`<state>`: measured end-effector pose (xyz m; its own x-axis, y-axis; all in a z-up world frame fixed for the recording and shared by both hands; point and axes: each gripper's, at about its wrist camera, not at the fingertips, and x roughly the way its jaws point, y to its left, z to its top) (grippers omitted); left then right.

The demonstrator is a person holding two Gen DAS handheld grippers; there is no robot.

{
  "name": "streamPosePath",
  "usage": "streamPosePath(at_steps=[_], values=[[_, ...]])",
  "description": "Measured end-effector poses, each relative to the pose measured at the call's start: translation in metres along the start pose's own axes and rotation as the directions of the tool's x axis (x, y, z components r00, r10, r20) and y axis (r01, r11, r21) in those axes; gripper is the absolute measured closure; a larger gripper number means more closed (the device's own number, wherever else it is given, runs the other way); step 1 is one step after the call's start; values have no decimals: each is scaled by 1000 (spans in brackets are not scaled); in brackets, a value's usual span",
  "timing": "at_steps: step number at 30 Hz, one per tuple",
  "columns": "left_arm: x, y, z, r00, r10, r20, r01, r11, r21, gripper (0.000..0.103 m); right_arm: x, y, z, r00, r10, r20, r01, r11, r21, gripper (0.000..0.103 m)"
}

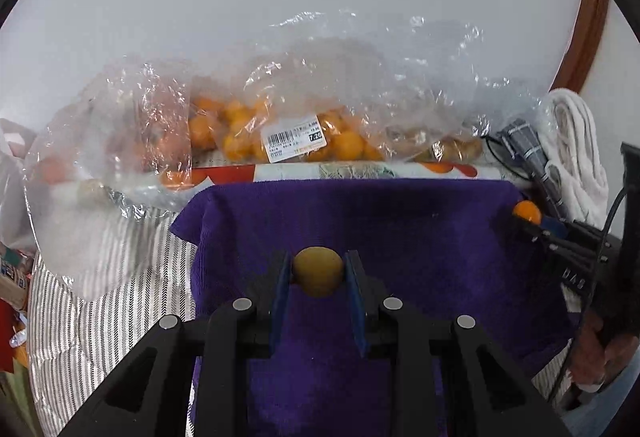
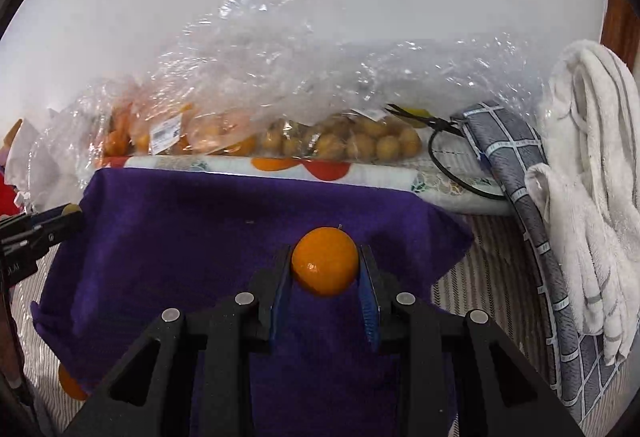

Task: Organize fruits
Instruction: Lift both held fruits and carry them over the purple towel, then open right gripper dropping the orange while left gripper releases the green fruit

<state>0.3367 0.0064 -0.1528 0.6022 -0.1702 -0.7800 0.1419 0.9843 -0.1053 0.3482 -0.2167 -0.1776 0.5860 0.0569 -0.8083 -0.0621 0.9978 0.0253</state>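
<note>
Left gripper is pinching a small brownish-yellow fruit between its two blue pads, above the purple cloth. In this left wrist view the clear plastic bags with orange fruits lie behind the cloth, against the wall, and the other gripper comes in from the right edge with its own fruit.

Right gripper, seen from the right wrist, is closed on a round orange fruit, also over the purple cloth. Behind it a bag of pale brown fruits lies beside the orange ones, and one loose orange fruit sits at the cloth's lower left edge. White towels are piled on the right.

I judge that both fruits are being brought down to the cloth. To do it well, each fruit should touch the cloth before its pads part, since round fruit rolls easily. Placing the two kinds well apart would keep the sorting clear.
</note>
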Motion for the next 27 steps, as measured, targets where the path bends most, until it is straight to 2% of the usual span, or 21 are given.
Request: streamPosePath(at_steps=[10, 15, 21, 27], values=[[2, 16, 3, 1000, -27, 7, 27, 998, -51, 77, -1, 5, 14, 1000, 25, 18, -24, 1000, -16, 72], [13, 7, -2, 998, -48, -30, 47, 998, -30, 77, 12, 7, 9, 999, 24, -29, -25, 999, -35, 72], [28, -2, -10, 996, -20, -85, 20, 1000, 7, 77, 23, 8, 6, 996, 16, -89, -20, 999, -51, 72], [34, 0, -12, 994, -12, -107, 12, 1000, 7, 77, 32, 11, 3, 990, -7, -140, -3, 998, -67, 72]])
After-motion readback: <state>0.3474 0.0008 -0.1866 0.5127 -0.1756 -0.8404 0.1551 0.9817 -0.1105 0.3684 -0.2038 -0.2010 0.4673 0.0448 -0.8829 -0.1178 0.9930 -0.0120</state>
